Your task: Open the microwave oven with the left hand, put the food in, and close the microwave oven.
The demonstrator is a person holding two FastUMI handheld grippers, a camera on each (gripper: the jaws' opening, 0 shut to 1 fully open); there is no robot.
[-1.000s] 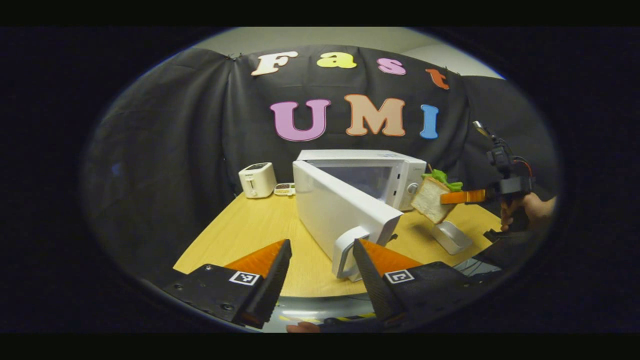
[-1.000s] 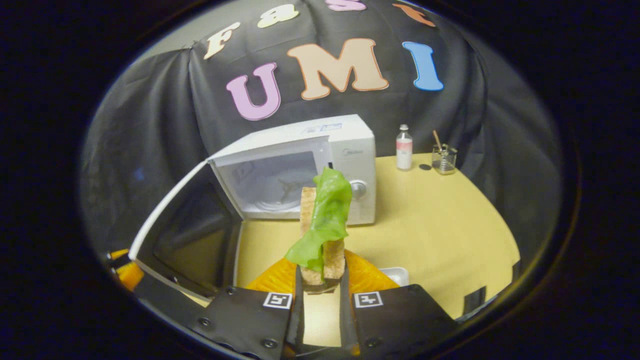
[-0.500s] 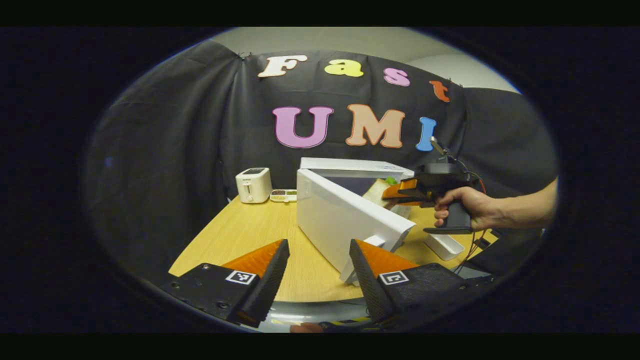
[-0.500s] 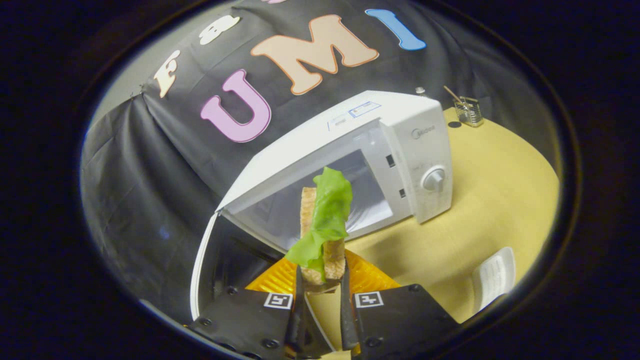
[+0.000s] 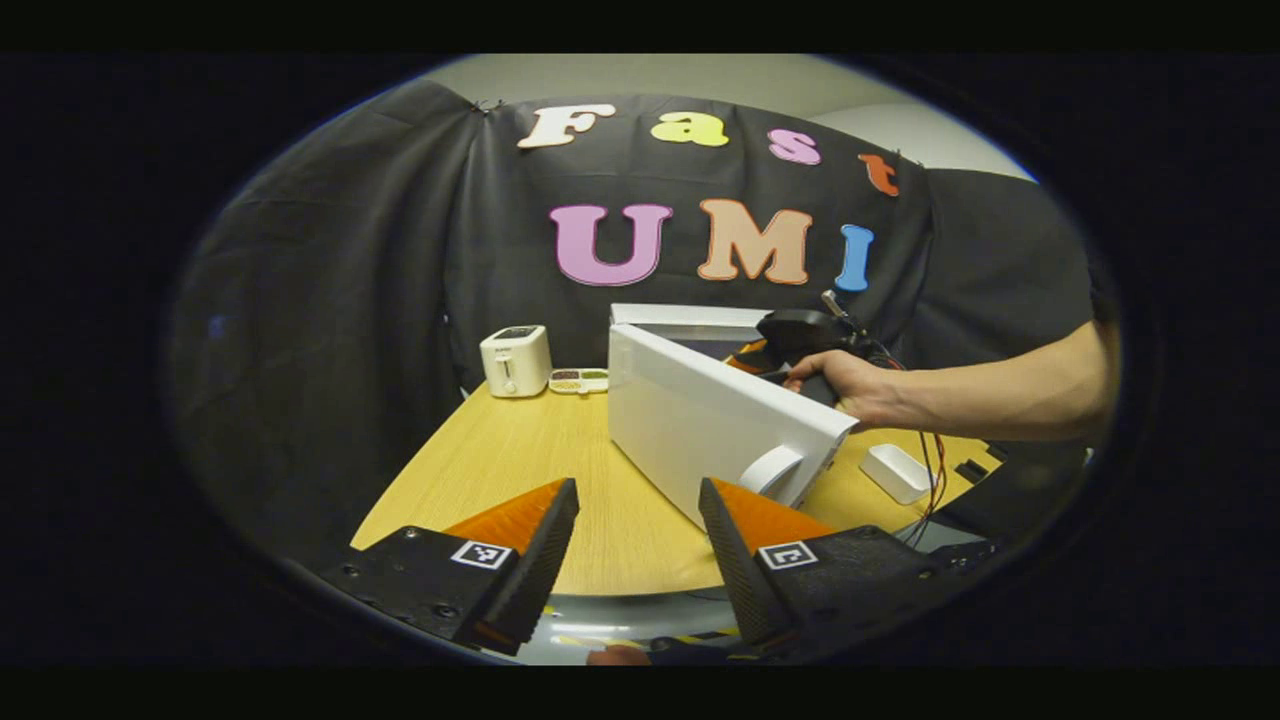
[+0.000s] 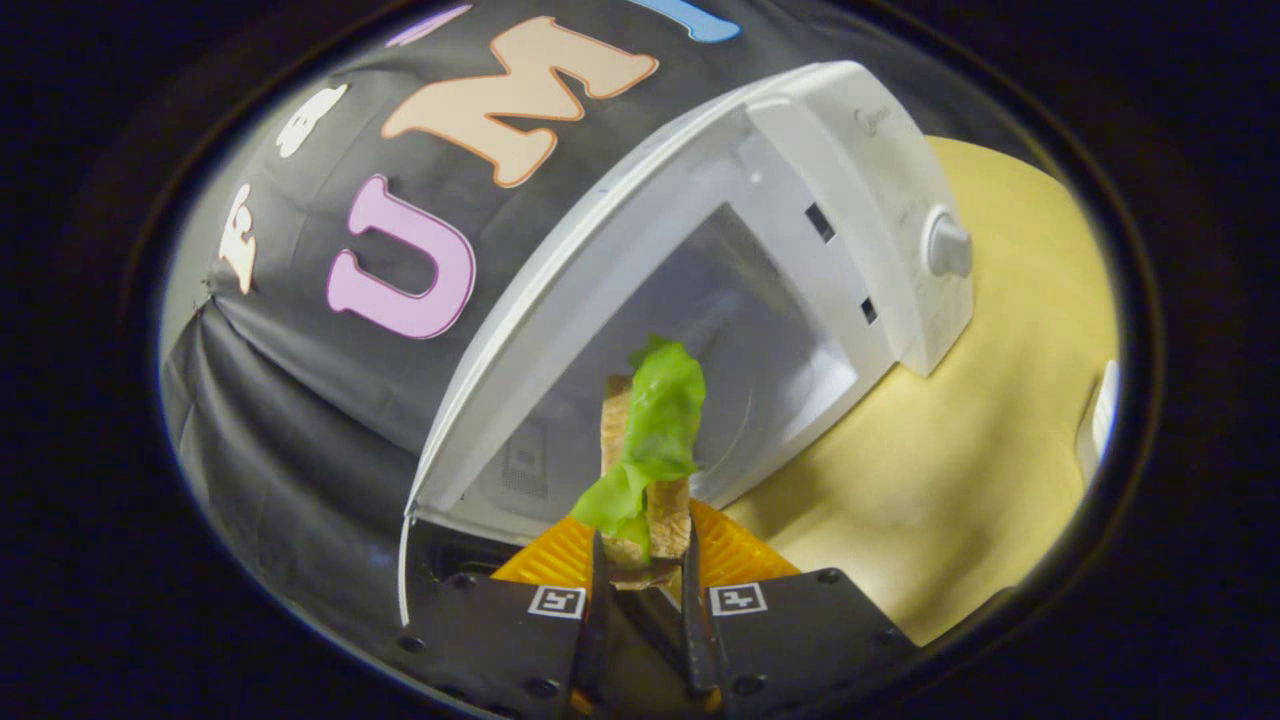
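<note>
The white microwave (image 6: 760,200) stands on the wooden table with its door (image 5: 715,420) swung wide open; the door's handle (image 5: 770,468) faces me in the left gripper view. My left gripper (image 5: 635,540) is open and holds nothing, just short of the door's handle end. My right gripper (image 6: 642,575) is shut on a sandwich (image 6: 650,455) of bread with a green lettuce leaf, held upright at the mouth of the oven cavity (image 6: 700,360). In the left gripper view a hand (image 5: 850,385) holds the right gripper (image 5: 800,335) behind the door, at the oven's opening.
A white toaster (image 5: 515,360) and a small dish (image 5: 578,380) sit at the table's back left. A white tray (image 5: 897,472) lies on the table (image 5: 500,470) right of the door. The oven's control knob (image 6: 948,246) is on its right panel.
The right gripper has carried the sandwich from beside the microwave up to the open cavity, tilting as it went. The left gripper has stayed open near the door handle, drifting slightly.
</note>
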